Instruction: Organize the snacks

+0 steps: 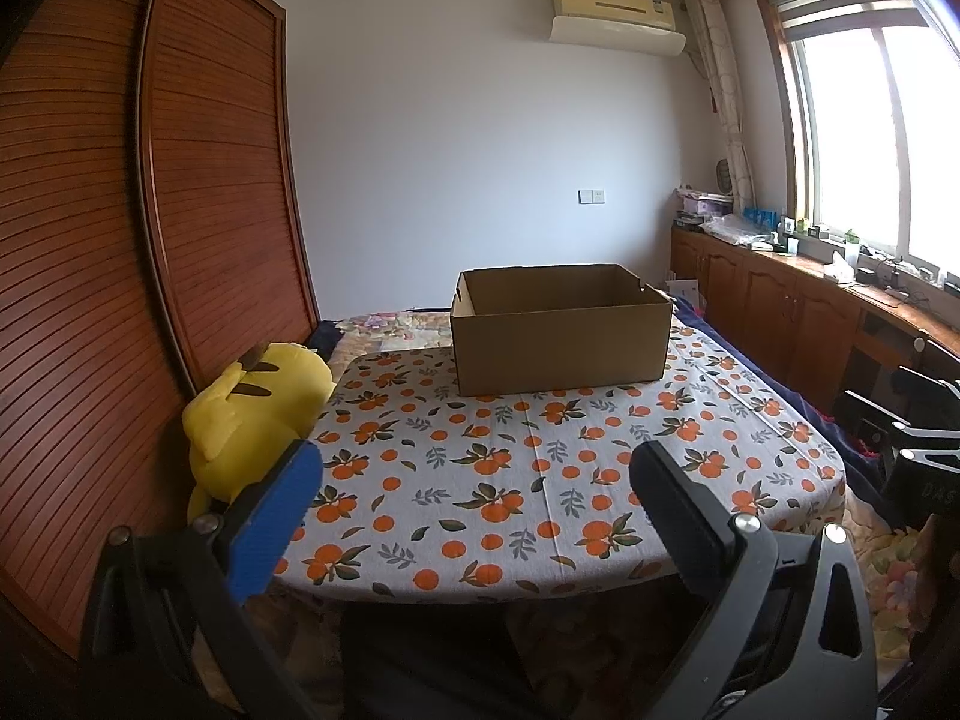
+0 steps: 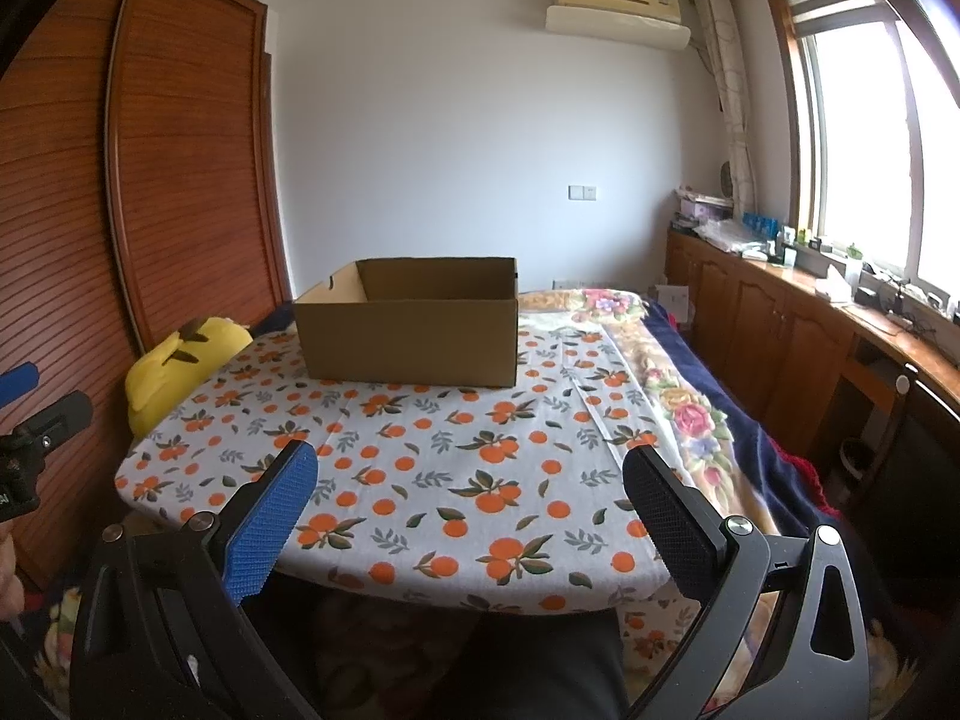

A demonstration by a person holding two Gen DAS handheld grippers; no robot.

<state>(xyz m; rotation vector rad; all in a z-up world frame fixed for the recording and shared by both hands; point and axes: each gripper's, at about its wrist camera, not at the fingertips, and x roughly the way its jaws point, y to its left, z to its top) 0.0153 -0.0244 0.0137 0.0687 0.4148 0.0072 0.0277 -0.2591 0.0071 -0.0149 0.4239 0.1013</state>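
Observation:
An open, brown cardboard box (image 1: pixel 561 333) stands at the far side of a table covered with an orange-fruit cloth (image 1: pixel 540 480); it also shows in the right wrist view (image 2: pixel 414 324). I see no snacks in either view. My left gripper (image 1: pixel 474 468) is open and empty, held above the near edge of the table. My right gripper (image 2: pixel 468 474) is open and empty, also above the near edge. The right gripper's body shows at the right edge of the left wrist view (image 1: pixel 918 438); the left gripper's finger tips show at the left edge of the right wrist view (image 2: pixel 36 396).
A yellow plush toy (image 1: pixel 252 414) sits left of the table against a wooden slatted wardrobe (image 1: pixel 120 240). A floral blanket (image 2: pixel 678 384) lies on the bed to the right. Wooden cabinets with clutter (image 1: pixel 798 288) run under the window.

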